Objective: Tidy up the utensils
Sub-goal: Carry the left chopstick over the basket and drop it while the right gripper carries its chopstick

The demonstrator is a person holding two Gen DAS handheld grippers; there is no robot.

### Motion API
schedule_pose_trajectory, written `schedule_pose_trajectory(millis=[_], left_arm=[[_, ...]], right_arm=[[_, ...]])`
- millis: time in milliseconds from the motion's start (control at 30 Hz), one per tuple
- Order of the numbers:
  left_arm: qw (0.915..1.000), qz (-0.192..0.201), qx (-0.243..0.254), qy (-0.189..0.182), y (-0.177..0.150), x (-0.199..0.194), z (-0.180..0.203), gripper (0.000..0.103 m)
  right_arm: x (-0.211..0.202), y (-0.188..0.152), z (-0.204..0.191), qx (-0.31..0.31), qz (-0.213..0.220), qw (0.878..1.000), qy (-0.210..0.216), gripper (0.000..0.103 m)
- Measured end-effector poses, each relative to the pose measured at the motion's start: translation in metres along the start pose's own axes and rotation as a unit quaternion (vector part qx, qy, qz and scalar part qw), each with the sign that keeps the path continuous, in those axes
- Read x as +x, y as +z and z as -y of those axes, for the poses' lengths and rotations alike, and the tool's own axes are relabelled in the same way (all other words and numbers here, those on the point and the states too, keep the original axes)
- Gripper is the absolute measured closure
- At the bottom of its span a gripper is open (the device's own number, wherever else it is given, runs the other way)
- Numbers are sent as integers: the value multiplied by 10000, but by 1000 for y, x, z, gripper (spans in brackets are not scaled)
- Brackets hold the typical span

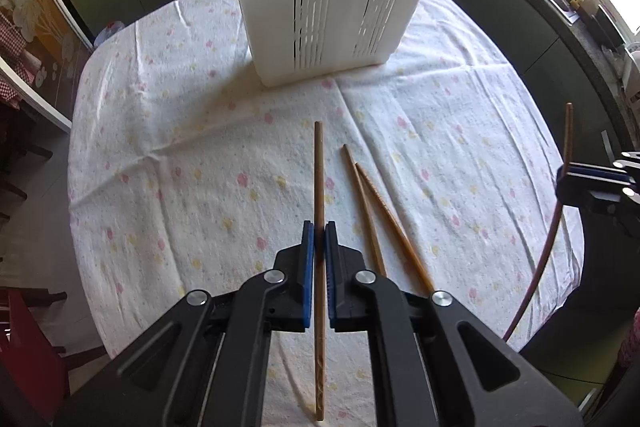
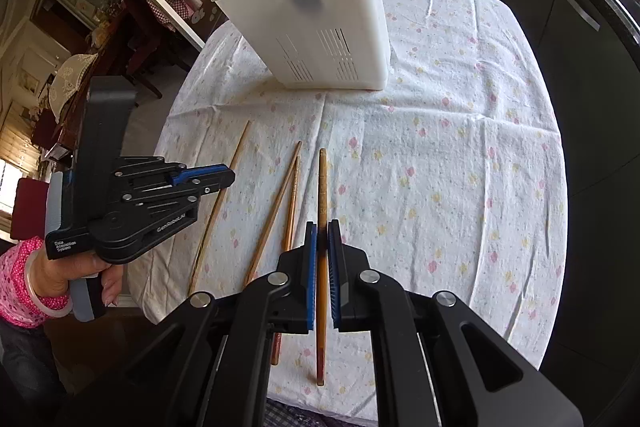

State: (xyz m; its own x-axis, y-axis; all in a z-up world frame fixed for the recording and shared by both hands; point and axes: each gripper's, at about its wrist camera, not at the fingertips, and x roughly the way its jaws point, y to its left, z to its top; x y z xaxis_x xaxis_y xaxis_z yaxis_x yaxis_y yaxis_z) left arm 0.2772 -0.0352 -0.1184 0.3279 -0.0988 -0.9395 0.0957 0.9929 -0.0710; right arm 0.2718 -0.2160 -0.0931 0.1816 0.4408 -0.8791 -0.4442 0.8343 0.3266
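Left tool (image 1: 319, 229) clamped on one chopstick (image 1: 319, 187), right tool (image 2: 322, 227) clamped on another chopstick (image 2: 322, 187), both over the bench (image 1: 160, 147). White caddy (image 2: 320, 39) at far edge already holding forks and two sticks. Remaining: two loose chopsticks (image 1: 372, 211) flat on bench, plus both held ones to drop in. Roughly halfway.

Left tool (image 1: 319, 231) and right tool (image 2: 322, 229) both angle steeply downward, each clamped on a chopstick.
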Motion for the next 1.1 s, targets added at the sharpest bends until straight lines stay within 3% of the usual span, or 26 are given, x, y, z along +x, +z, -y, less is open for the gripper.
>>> schedule_pose_trajectory(millis=[200, 433, 633, 867, 1100], left_arm=[[9954, 925, 192, -138, -17, -59, -3, 98], [9894, 1422, 199, -233, -36, -107, -11, 98], [9838, 1763, 220, -229, -34, -139, -13, 98], [9734, 2272, 98, -285, 0, -186, -17, 98], [9502, 3114, 24, -114, 55, -242, -15, 98]], right_arm=[[-11, -3, 0, 9, 78, 10000, 15, 97], [-19, -5, -6, -68, 170, 9998, 41, 97], [-25, -6, -8, -117, 230, 9997, 38, 97], [-34, -6, -7, -116, 313, 9994, 19, 97], [-37, -8, -5, -117, 331, 9994, 22, 97]])
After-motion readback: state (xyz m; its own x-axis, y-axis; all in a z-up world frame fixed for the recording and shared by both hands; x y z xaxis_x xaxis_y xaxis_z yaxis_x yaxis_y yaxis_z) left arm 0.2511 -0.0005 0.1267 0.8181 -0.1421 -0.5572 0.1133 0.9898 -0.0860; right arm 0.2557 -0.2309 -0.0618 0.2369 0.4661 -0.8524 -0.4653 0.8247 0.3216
